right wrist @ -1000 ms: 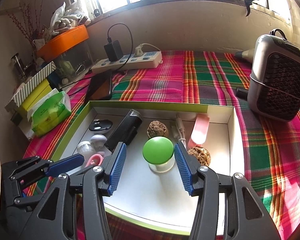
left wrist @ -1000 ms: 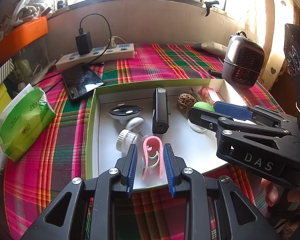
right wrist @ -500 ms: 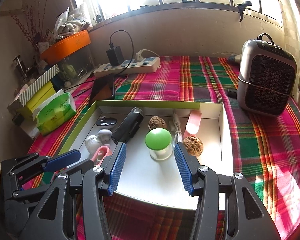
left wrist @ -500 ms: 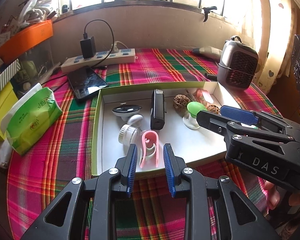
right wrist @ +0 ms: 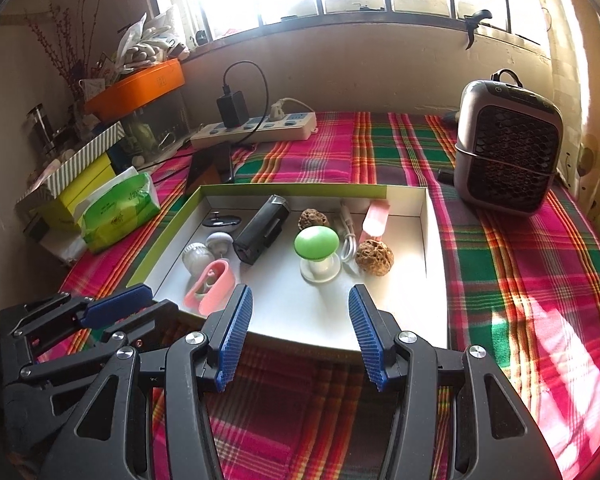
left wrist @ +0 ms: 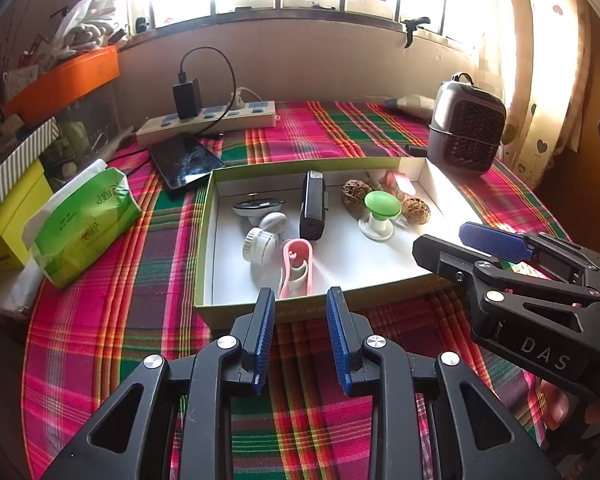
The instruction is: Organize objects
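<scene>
left gripper (left wrist: 300,334): jaws partly open, narrow gap, nothing between them; it hangs over the plaid tabletop (left wrist: 112,312) just short of the box's near wall.
right gripper (right wrist: 300,334): jaws wider apart, empty, also short of the near wall.
task's things: all lie inside the shallow box (left wrist: 236,312): pink clip (left wrist: 297,267) by the near wall, green-capped mushroom piece (right wrist: 315,245) mid-box, black device (left wrist: 313,210), two walnuts, white round pieces.
risk, near wall: a low reach could catch the cardboard rim and shove the light box, likely scattering its contents.
risk, crowding: the clip touches a white round piece (left wrist: 260,246); jaws this narrow may nudge both.
risk, grippers: the two sit side by side and could knock together.
open room: bare box floor in front of the mushroom piece; free cloth on the near side and right of the box.
edges: heater (right wrist: 508,148) at far right, tissue pack (left wrist: 84,220) and phone (left wrist: 184,162) at left.
</scene>
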